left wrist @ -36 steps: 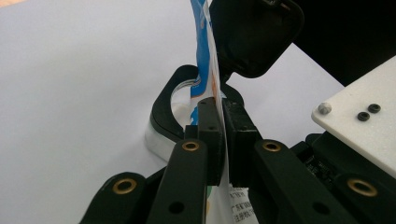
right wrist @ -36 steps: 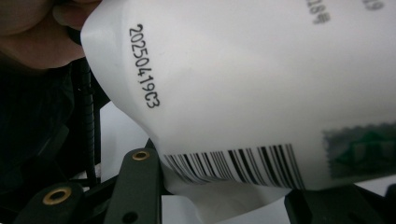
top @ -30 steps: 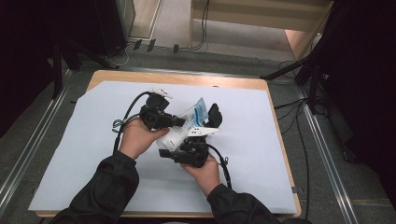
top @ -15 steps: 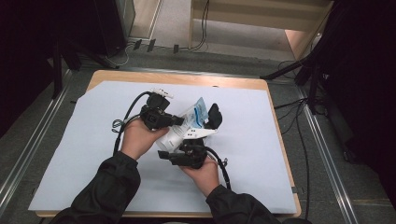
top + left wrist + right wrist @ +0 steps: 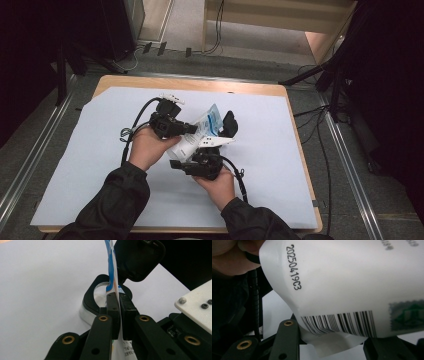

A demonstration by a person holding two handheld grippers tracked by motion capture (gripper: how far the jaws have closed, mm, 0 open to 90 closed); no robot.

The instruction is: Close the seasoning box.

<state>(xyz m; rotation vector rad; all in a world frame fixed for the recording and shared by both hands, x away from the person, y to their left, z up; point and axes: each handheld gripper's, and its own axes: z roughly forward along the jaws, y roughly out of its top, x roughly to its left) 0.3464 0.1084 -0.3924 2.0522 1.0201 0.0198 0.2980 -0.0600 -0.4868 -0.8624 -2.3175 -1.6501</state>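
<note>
A white pouch (image 5: 200, 134) with a blue top is held up over the middle of the table between both hands. My left gripper (image 5: 192, 129) is shut on its thin edge; in the left gripper view the pads (image 5: 113, 305) pinch the pouch (image 5: 111, 270) flat. My right gripper (image 5: 212, 134) comes from below, and its jaws have just been closing on the pouch between them. Its outer jaw pad (image 5: 137, 260) lies against the pouch. In the right gripper view the barcoded back of the pouch (image 5: 352, 285) spans the gap between the jaws and hides their tips.
A pale sheet (image 5: 280, 150) covers the wooden table (image 5: 200, 85). Black cables trail from both grippers across the sheet. Metal rails run along the floor on both sides, and a wooden shelf stands beyond the far edge.
</note>
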